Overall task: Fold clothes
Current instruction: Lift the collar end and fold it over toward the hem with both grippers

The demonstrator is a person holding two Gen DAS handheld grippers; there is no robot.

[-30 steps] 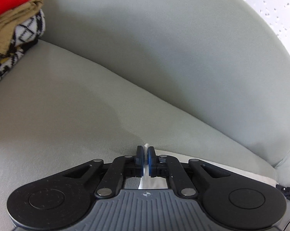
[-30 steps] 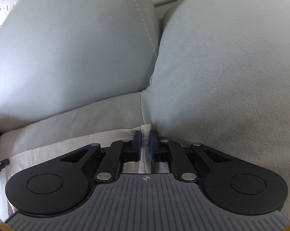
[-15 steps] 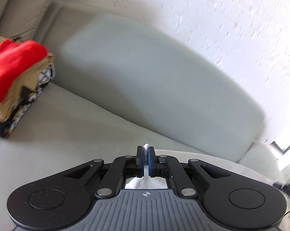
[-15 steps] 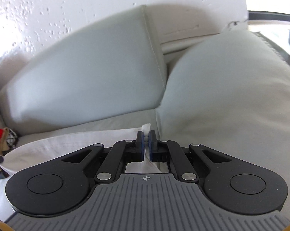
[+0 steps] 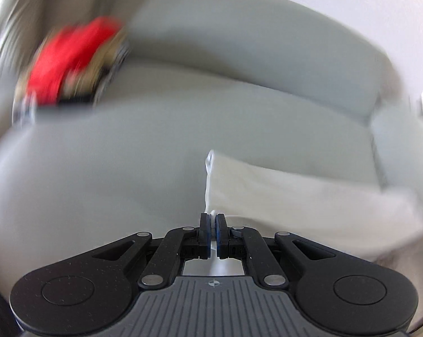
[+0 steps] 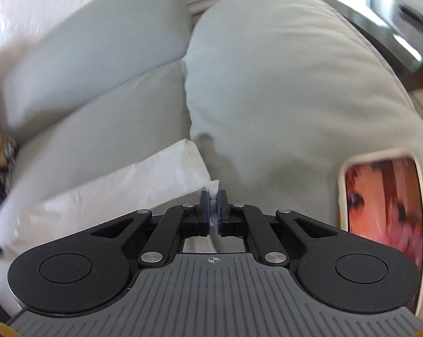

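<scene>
In your left wrist view, your left gripper [image 5: 213, 226] has its jaws pressed together on a pinch of the white cloth garment [image 5: 295, 196]; a small tuft of it pokes out just past the blue pads. From the pinch the garment spreads forward and off to the right of the jaws, its near edge running straight ahead from the tips, lying on the pale grey sofa seat cushion [image 5: 113, 154]. Far ahead and to the left of the jaws sits a blurred stack of folded clothes with a red piece on top [image 5: 70, 64], well apart from the garment.

In your right wrist view, your right gripper [image 6: 213, 202] is likewise clamped on a corner of the same white garment [image 6: 121, 188], a tuft showing between the pads. The cloth stretches away to the left of the jaws, beside the plump grey cushion [image 6: 281, 84] ahead. To the right of the jaws lies a phone with a lit screen [image 6: 385, 205], on that cushion.
</scene>
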